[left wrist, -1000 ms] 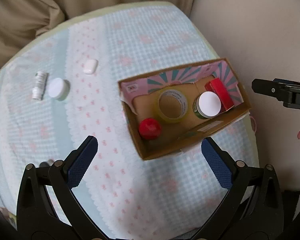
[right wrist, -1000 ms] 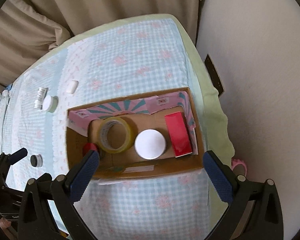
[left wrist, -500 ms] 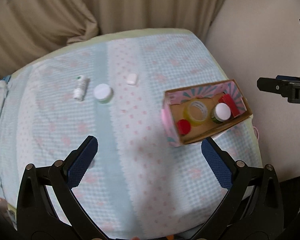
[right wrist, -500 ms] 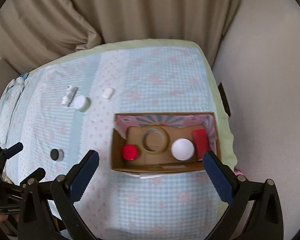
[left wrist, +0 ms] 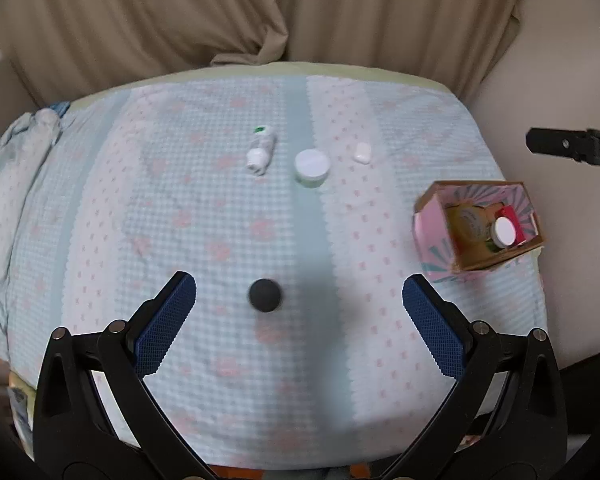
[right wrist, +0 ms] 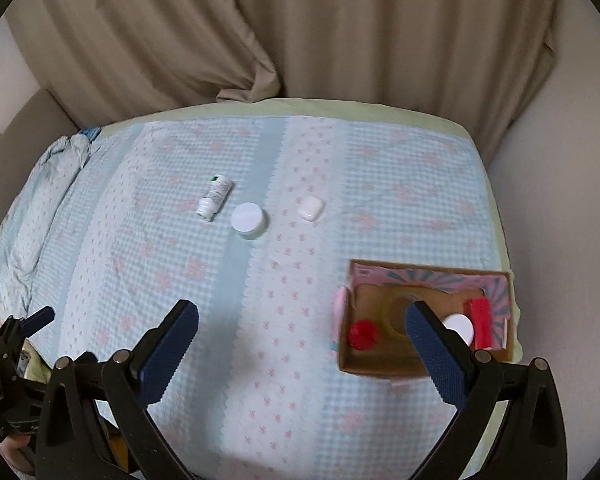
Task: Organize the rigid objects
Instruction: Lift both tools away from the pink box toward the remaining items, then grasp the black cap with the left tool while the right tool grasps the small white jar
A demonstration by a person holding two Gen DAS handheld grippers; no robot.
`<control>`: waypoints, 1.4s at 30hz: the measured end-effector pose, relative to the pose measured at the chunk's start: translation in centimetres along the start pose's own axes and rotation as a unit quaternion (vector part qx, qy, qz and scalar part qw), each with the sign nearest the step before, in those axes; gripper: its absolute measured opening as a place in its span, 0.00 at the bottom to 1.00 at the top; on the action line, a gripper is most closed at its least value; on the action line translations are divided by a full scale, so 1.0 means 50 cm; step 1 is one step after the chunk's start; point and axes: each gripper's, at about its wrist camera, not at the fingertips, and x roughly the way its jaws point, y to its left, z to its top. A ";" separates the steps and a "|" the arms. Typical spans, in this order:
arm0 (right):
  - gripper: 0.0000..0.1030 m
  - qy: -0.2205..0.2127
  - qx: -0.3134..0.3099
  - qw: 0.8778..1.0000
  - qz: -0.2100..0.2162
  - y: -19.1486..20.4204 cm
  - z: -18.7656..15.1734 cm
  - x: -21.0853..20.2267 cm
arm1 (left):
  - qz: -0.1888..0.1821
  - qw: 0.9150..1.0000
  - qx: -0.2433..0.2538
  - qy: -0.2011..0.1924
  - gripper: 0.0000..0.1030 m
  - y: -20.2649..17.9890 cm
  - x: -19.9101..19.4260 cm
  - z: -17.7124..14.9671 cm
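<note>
Since 1 second ago, the wide-open, empty left gripper (left wrist: 299,312) swung from the pink-lined cardboard box (left wrist: 432,236) to frame the small black round cap (left wrist: 264,295) at lower centre; descend centred before closing. Right gripper (right wrist: 302,340) hangs open, empty.

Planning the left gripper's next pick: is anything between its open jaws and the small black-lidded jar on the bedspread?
Nothing visible. The black-lidded jar stands alone on bare bedspread, just ahead of the left gripper, centred between its open jaws.

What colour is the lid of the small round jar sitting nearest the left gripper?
Black, or very dark; the small round jar shows best in the left wrist view.
</note>
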 end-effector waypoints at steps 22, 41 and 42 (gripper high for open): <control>1.00 0.045 -0.044 0.997 0.033 0.137 0.075 0.423 | 0.026 0.995 0.040 0.088 0.94 0.116 0.365 -0.134; 1.00 0.097 -0.119 0.987 0.047 0.182 0.116 0.771 | 0.046 0.994 0.025 0.095 0.74 0.070 0.553 -0.182; 1.00 0.098 -0.120 0.987 0.047 0.183 0.120 0.779 | 0.046 0.994 0.024 0.097 0.72 0.069 0.558 -0.181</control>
